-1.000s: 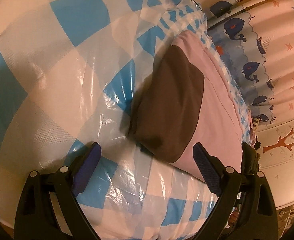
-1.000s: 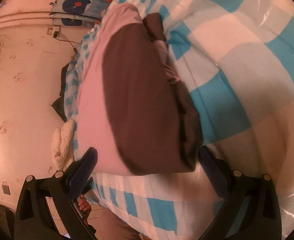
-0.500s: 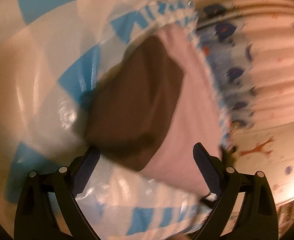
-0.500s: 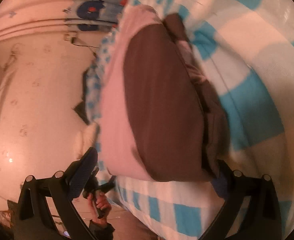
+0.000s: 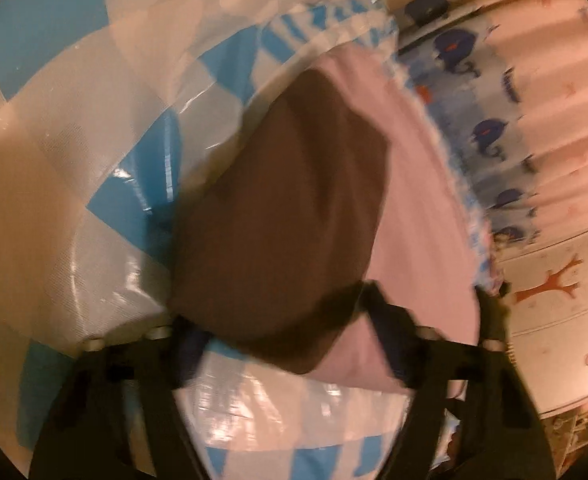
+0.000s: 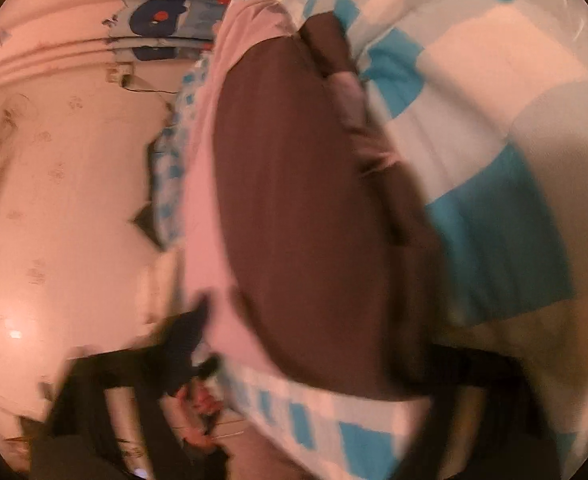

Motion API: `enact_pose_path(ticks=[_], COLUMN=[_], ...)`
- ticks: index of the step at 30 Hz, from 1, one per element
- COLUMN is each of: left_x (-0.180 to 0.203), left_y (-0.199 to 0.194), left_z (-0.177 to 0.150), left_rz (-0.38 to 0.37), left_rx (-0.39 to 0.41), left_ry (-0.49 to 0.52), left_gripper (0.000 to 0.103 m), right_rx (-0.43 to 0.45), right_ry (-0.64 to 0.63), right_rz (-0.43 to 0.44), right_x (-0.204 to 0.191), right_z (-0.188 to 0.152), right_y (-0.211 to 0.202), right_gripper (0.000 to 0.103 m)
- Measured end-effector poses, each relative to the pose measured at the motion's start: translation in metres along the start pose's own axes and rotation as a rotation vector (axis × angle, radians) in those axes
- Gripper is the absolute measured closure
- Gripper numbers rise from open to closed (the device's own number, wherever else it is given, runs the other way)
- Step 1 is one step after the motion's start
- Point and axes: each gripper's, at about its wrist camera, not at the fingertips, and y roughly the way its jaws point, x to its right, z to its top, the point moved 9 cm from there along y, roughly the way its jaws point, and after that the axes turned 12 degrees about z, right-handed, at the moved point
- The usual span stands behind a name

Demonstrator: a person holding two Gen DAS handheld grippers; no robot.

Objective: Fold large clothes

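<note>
Brown-and-pink, that's the folded garment (image 5: 294, 216), a thick bundle sitting near the edge of the blue-and-white checked bed cover (image 5: 94, 140), which looks like it's under a shiny clear plastic sheet (image 5: 106, 264). Both tongs are closing right now with the near end of the bundle between their jaws. The left gripper (image 5: 290, 344) straddles the corner where brown meets pink, and the right gripper (image 6: 314, 344) is on the opposite end, one jaw by the pink edge and the other tucked near the brown side layers. Both views are smeared with motion blur, so whether the pads are actually pressing cloth yet is hard to say; they look not quite there. Stuff that could go sideways, just a guess: the bundle is several layers deep, so the jaws might pinch only the top layer and the fold falls open when it's lifted. The slick plastic could get caught in the bite too, or let the whole stack slide. And it's close to the bed edge on the pink side, near the whale-print curtain (image 5: 486, 132), so an uneven pull from one hand could drag it off onto the floor (image 6: 74, 200).
</note>
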Motion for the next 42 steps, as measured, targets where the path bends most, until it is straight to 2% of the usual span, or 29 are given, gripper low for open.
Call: enact_pose_path(ticks=[1, 4, 7, 11, 15, 17, 20, 21, 22, 23, 24, 25, 26, 28, 29, 31, 32, 33, 34, 35, 36, 38, 39, 40, 41, 42], left_x=[-0.003, -0.002, 0.006, 0.017, 0.016, 0.001, -0.032, -0.043, -0.053, -0.061, -0.066, -0.067, -0.064, -0.054, -0.050, -0.038, -0.030, -0.021, -0.014, -0.010, -0.004, -0.001, -0.001, -0.003, -0.005, -0.004], left_y=[0.000, -0.008, -0.025, -0.066, -0.108, -0.123, -0.116, -0.110, -0.103, -0.099, -0.097, -0.095, -0.095, -0.096, -0.095, -0.088, -0.086, -0.087, -0.090, -0.093, -0.095, -0.097, -0.096, -0.095, -0.096, -0.097], left_z=[0.003, 0.004, 0.001, -0.015, -0.053, -0.084, -0.119, -0.126, -0.131, -0.133, -0.133, -0.133, -0.131, -0.129, -0.128, -0.127, -0.128, -0.130, -0.133, -0.134, -0.139, -0.144, -0.146, -0.149, -0.148, -0.150], left_rz=[-0.008, 0.009, 0.002, -0.029, -0.051, -0.055, -0.052, -0.055, -0.075, -0.090, -0.090, -0.089, -0.099, -0.141, -0.136, -0.115, -0.081, -0.006, 0.048, 0.071, 0.128, 0.192, 0.212, 0.238, 0.250, 0.271], left_rx=[-0.008, -0.012, -0.008, 0.007, -0.003, -0.018, -0.064, -0.079, -0.089, -0.091, -0.080, -0.062, -0.037, -0.006, 0.010, 0.026, 0.038, 0.077, 0.104, 0.118, 0.146, 0.163, 0.166, 0.171, 0.178, 0.195], left_ry=[-0.019, 0.004, 0.035, 0.078, 0.107, 0.108, 0.064, 0.043, 0.006, -0.029, -0.054, -0.061, -0.061, -0.068, -0.074, -0.056, -0.024, 0.041, 0.093, 0.123, 0.180, 0.238, 0.250, 0.260, 0.263, 0.273], left_gripper=[0.062, 0.076, 0.080, 0.081, 0.081, 0.081, 0.073, 0.069, 0.059, 0.054, 0.042, 0.039, 0.038, 0.024, 0.021, 0.020, 0.020, 0.020, 0.020, 0.020, 0.020, 0.020, 0.020, 0.019, 0.018, 0.018], right_rx=[0.011, 0.017, 0.028, 0.024, 0.021, 0.006, -0.038, -0.052, -0.050, -0.045, -0.028, -0.009, 0.021, 0.038, 0.040, 0.025, 0.019, 0.017, 0.022, 0.022, 0.016, -0.011, -0.019, -0.009, 0.026, 0.052], right_ry=[-0.002, -0.048, -0.090, -0.140, -0.173, -0.172, -0.152, -0.121, -0.077, -0.054, -0.019, 0.003, 0.034, 0.039, 0.035, 0.007, -0.021, -0.040, -0.063, -0.067, -0.074, -0.103, -0.106, -0.112, -0.145, -0.175], right_rz=[0.005, -0.006, 0.009, 0.042, 0.066, 0.066, 0.033, 0.031, 0.059, 0.085, 0.133, 0.159, 0.194, 0.242, 0.240, 0.229, 0.207, 0.180, 0.166, 0.181, 0.178, 0.117, 0.092, 0.050, -0.033, -0.077], right_x=[0.001, -0.008, -0.026, -0.050, -0.063, -0.056, -0.031, -0.013, 0.002, 0.008, 0.014, 0.017, 0.019, 0.014, 0.013, 0.006, 0.004, 0.003, 0.003, 0.002, 0.002, 0.008, 0.013, 0.016, 0.018, 0.016], right_z=[0.001, -0.001, -0.005, -0.019, -0.055, -0.084, -0.119, -0.130, -0.134, -0.136, -0.135, -0.132, -0.127, -0.119, -0.117, -0.116, -0.116, -0.119, -0.121, -0.123, -0.125, -0.133, -0.136, -0.136, -0.134, -0.132], right_y=[-0.003, -0.006, -0.012, -0.032, -0.071, -0.086, -0.091, -0.092, -0.094, -0.094, -0.096, -0.098, -0.101, -0.100, -0.098, -0.089, -0.086, -0.087, -0.093, -0.098, -0.101, -0.105, -0.107, -0.110, -0.118, -0.125], right_gripper=[0.061, 0.068, 0.070, 0.071, 0.071, 0.071, 0.069, 0.063, 0.061, 0.055, 0.048, 0.043, 0.032, 0.028, 0.027, 0.026, 0.031, 0.050, 0.058, 0.063, 0.064, 0.064, 0.057, 0.045, 0.042, 0.041])
